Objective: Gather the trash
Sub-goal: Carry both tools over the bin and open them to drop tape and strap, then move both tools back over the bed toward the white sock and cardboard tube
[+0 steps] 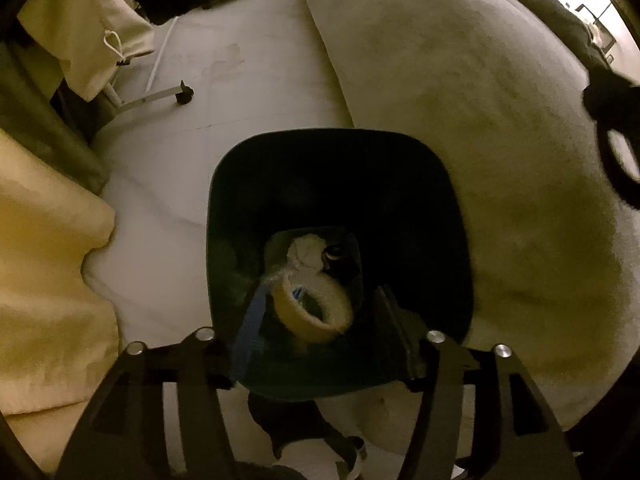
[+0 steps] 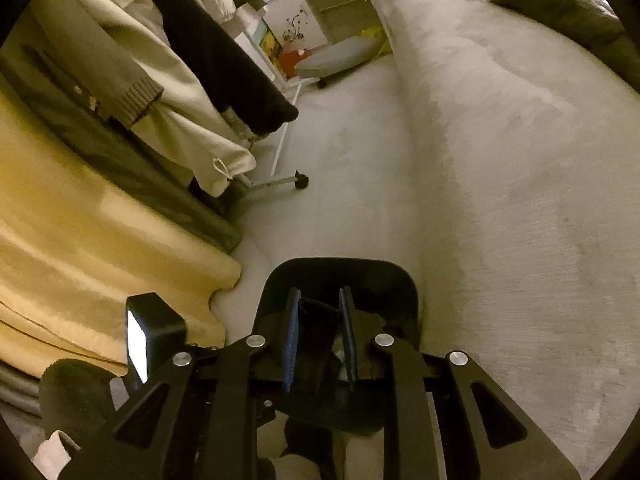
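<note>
Left gripper [image 1: 316, 300] jaws spread over bin [image 1: 340, 148]; tape roll [image 1: 314, 306], crumpled paper [image 1: 306, 254] inside. Right gripper [image 2: 320, 312] pinches a dark piece [image 2: 316, 332]; contents hidden.

The bin [image 1: 336, 184] is taken as landmark. A tape roll [image 1: 316, 304] and crumpled paper [image 1: 306, 254] are seen inside it, on its bottom, the paper just beyond the roll. A bed [image 1: 460, 100] is placed to the bin's right, draped fabric [image 1: 48, 248] to its left. A wheeled rack [image 1: 160, 98] hung with clothes is found beyond it, to the left, well apart.
</note>
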